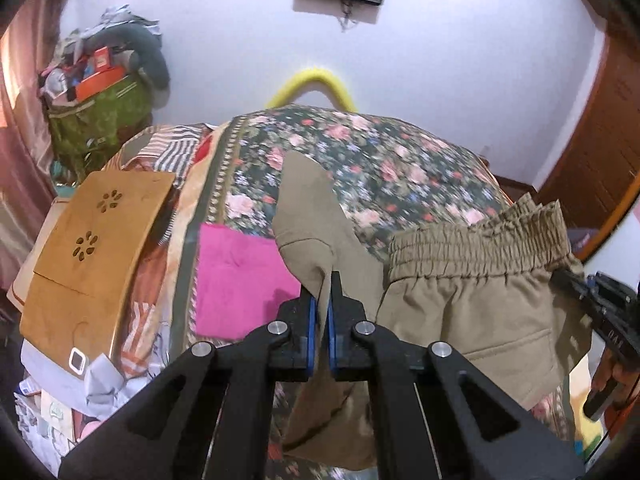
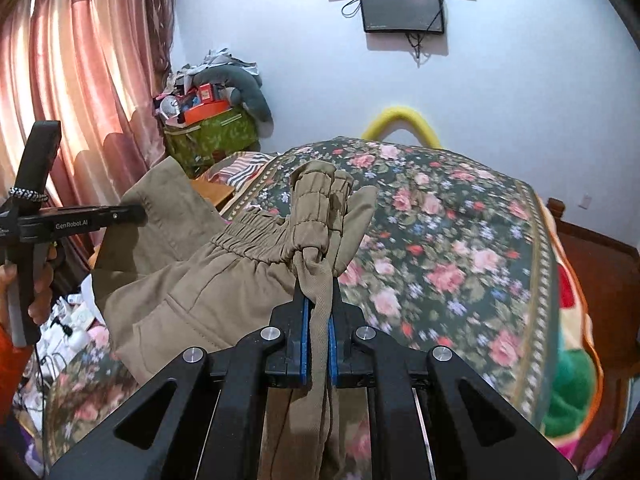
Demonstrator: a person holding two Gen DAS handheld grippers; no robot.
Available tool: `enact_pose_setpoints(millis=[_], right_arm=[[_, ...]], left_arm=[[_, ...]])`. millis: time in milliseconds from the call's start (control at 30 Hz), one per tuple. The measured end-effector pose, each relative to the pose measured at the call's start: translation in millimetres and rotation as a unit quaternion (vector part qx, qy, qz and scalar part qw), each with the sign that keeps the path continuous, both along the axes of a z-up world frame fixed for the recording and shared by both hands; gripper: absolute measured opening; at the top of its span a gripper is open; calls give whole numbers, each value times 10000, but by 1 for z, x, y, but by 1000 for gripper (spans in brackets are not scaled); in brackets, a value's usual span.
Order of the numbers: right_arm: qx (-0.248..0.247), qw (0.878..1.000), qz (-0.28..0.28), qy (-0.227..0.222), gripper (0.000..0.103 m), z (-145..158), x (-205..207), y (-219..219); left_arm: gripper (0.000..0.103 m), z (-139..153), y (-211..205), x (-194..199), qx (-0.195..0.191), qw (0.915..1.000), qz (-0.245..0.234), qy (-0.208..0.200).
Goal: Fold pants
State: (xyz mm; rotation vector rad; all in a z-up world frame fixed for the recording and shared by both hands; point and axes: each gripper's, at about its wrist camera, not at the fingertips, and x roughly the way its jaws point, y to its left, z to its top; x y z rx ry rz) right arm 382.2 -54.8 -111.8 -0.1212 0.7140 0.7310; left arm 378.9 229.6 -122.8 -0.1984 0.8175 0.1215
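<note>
Both grippers, left (image 1: 325,280) & right (image 2: 318,286), were clamped on khaki pants (image 1: 460,296); soft, light cloth sagged. You'd do best gripping at waistband (image 1: 476,248) corners.

A pale wall (image 2: 500,92) is seen behind a bed covered by a floral blanket (image 2: 448,248). Daylight is filtered through pink curtains (image 2: 88,92); what may be a monitor (image 2: 402,6) is mounted high.
</note>
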Motion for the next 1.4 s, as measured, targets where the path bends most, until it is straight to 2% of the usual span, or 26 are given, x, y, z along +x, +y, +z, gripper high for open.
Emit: enact_pose_setpoints(millis=[167, 267, 467, 600, 733, 800, 867, 933, 1100, 1167, 1267, 1400], right_arm=[[-33, 9998, 148, -110, 6, -8, 22, 43], [-21, 9997, 190, -165, 6, -15, 37, 70], [-227, 9995, 187, -61, 6, -47, 60, 108], [-562, 9980, 248, 147, 6, -80, 64, 129], [-893, 9950, 292, 327, 7, -103, 61, 135], [-929, 9945, 264, 397, 9, -107, 59, 129], [-930, 9942, 253, 472, 13, -109, 57, 123], [-968, 9936, 248, 535, 18, -109, 53, 117], [-863, 9933, 243, 734, 23, -101, 39, 93], [-795, 9934, 236, 799, 26, -97, 32, 86], [-715, 9947, 243, 700, 26, -81, 14, 75], [-357, 9981, 272, 433, 26, -49, -18, 59]], left_arm=[[4, -7, 30, 31, 263, 9993, 258, -44], [4, -18, 53, 48, 279, 9986, 435, -50], [4, -74, 103, 77, 70, 9951, 923, 336], [4, -126, 127, 88, -4, 9903, 1171, 747], [6, -169, 139, 88, -67, 9842, 1277, 1224], [8, -181, 145, 85, -158, 9807, 1325, 1428], [12, -183, 148, 77, -228, 9802, 1328, 1454], [12, -183, 149, 69, -134, 9795, 1331, 1509], [12, -176, 144, 45, 49, 9785, 1158, 1705], [13, -167, 138, 32, 146, 9785, 1130, 1717], [14, -145, 128, 12, 98, 9825, 1026, 1551], [15, -101, 104, -20, 124, 9891, 906, 1153]])
